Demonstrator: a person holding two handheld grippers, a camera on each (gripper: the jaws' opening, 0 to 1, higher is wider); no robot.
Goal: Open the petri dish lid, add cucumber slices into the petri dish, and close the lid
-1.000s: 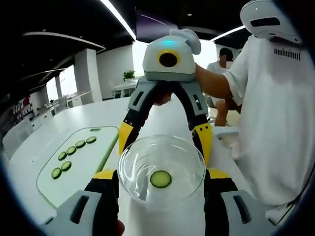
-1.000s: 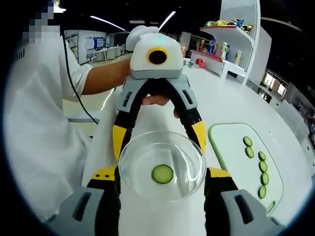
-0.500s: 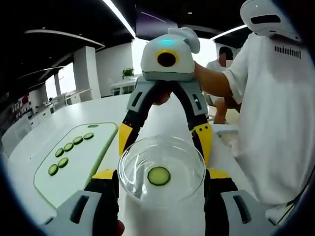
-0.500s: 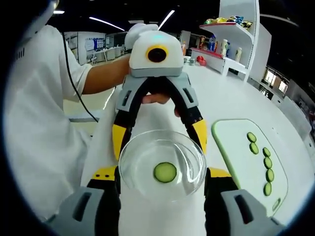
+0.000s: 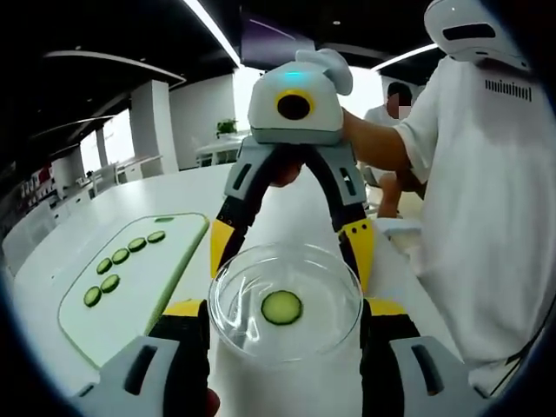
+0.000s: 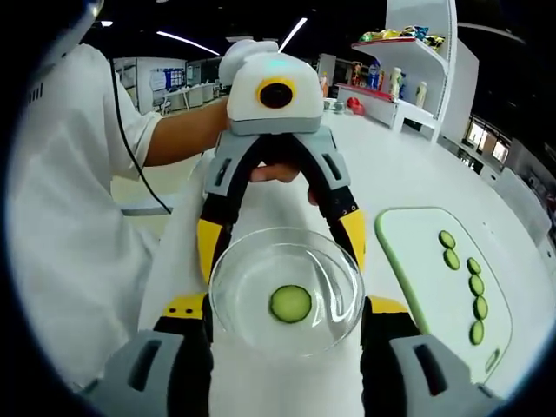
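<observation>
Cucumber slice (image 5: 281, 307) lies inside the clear petri dish (image 5: 285, 300), held between both grippers facing each other over the white tabletop (image 6: 408, 187). Nothing much has shifted over the last second; the dish stays put. Left gripper (image 5: 285, 317) and right gripper (image 6: 285, 317) each have jaws clamped on the rim. More slices wait on the green cutting board (image 5: 139, 287).

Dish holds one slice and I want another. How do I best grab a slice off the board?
Take the end slice of the row on the board. It lies flat and thin, so come straight down from above and pinch its rim across the row, where bare board flanks it. Along the row, the next slice sits close. Let go of the dish first.
</observation>
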